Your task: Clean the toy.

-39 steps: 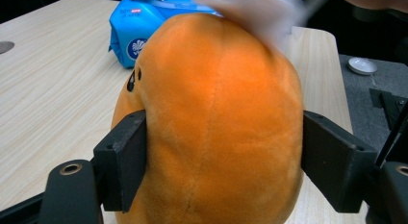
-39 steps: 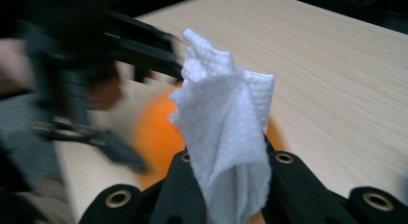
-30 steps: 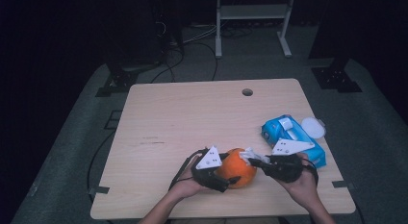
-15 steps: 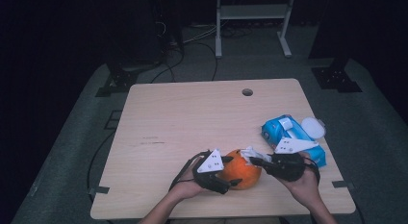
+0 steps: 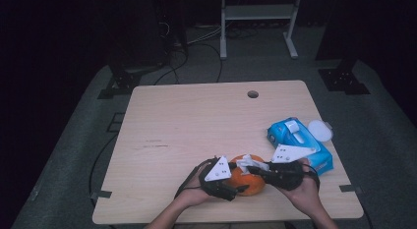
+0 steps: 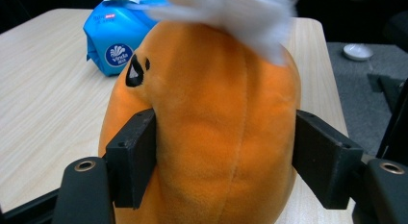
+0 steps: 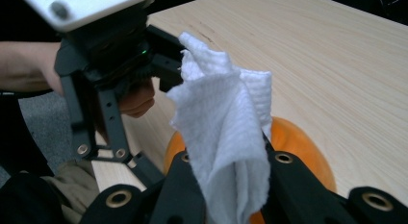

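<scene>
An orange plush toy (image 5: pixel 248 180) with a small black mark stands near the table's front edge. My left gripper (image 6: pixel 223 156) has just been closing; its pads (image 6: pixel 137 159) now press into the toy's (image 6: pixel 216 128) two sides. From the right, my right gripper (image 7: pixel 235 185) is shut on a crumpled white tissue (image 7: pixel 226 118), which it holds on the top of the toy (image 7: pixel 298 142). In the high view the tissue (image 5: pixel 245 164) lies between the two grippers' grey plates.
A blue pack of wipes (image 5: pixel 300 140) lies at the table's right edge, just behind my right hand, with a white round lid (image 5: pixel 319 129) beside it. The wooden table (image 5: pixel 196 121) has a small hole (image 5: pixel 253 94) near its far edge.
The left gripper's jaws have drawn in against the orange toy. Both hands have stayed about where they were, with the tissue still on top of the toy.
</scene>
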A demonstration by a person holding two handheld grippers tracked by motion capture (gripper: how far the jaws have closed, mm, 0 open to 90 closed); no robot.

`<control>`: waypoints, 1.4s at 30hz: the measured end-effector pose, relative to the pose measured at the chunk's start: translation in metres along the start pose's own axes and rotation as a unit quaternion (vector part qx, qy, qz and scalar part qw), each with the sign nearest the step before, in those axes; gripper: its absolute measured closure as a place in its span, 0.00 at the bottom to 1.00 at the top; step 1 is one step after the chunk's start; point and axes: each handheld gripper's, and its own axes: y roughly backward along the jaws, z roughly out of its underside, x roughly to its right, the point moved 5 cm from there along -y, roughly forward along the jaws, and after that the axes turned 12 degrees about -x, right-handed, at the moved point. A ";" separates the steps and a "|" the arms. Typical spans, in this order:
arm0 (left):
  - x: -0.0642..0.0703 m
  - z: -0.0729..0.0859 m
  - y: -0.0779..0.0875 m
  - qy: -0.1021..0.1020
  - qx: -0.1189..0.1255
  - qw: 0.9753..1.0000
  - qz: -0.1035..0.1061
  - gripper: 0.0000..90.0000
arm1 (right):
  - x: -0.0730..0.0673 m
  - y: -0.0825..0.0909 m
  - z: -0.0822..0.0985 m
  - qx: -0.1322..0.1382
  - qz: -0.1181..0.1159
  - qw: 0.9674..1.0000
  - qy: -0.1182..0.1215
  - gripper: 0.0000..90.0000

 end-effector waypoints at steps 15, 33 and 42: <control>-0.005 0.001 0.001 0.022 -0.002 1.000 0.003 0.27 | 0.015 0.009 0.012 -0.019 0.002 1.000 -0.016 0.92; 0.013 -0.002 -0.007 -0.053 -0.020 0.998 0.002 0.27 | 0.030 0.009 0.015 -0.025 0.007 0.999 -0.043 0.92; 0.010 0.001 -0.005 -0.051 -0.019 0.998 0.004 0.28 | 0.030 0.001 0.010 -0.027 0.006 0.999 -0.036 0.92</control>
